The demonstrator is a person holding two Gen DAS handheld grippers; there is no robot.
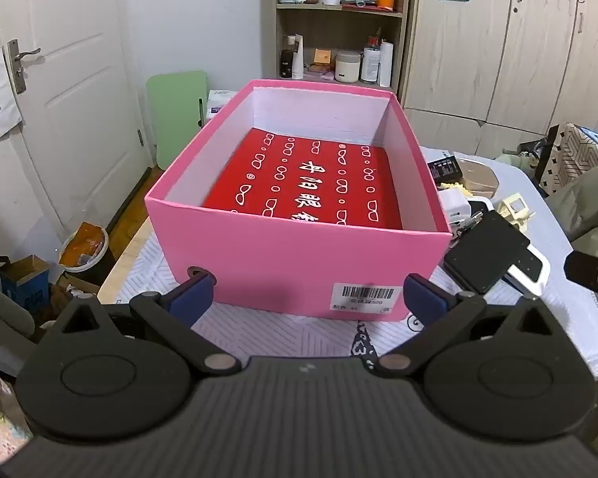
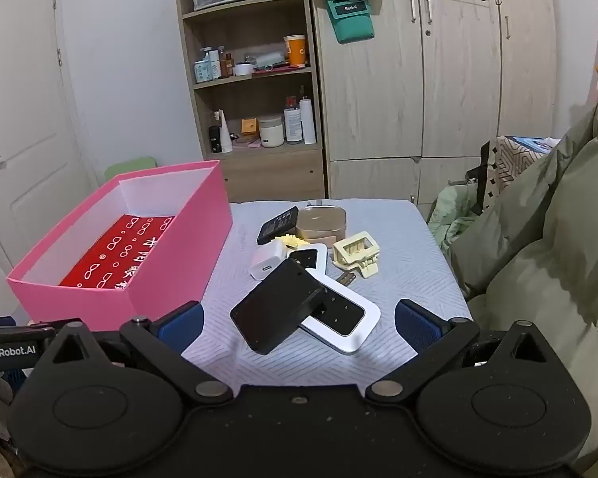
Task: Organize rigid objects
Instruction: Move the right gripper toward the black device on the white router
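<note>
a: biggest first; the open pink cardboard box (image 1: 299,263) with the red printed sheet (image 1: 311,179) flat on its floor stands dead ahead of the left gripper (image 1: 307,296), its near wall just beyond the two blue pads; those fingers are spread wide and hold nothing.

b: and the right gripper (image 2: 297,320)?

a: also splayed open and empty; the box lies off past its left finger; ahead, between the fingers, sits the clutter on the grey striped cloth (image 2: 398,239).

b: go down the pile by size.

a: nearest the fingertips, a matte black rectangular slab (image 2: 277,310) leaning on a long white device with dark panels (image 2: 339,318); further out, a tan rounded tin (image 2: 323,223), a black flat battery-like block (image 2: 277,223), a cream plastic frame piece (image 2: 357,253), a white charger cube (image 2: 265,265), and a small yellow bit i cannot identify.

b: so which step?

a: my judgement: nothing but the sheet is in the box, so this looks like the first pick; the right gripper should ease forward, straddle the black slab across its narrow width, close, lift, then carry it left over the box wall.
</note>
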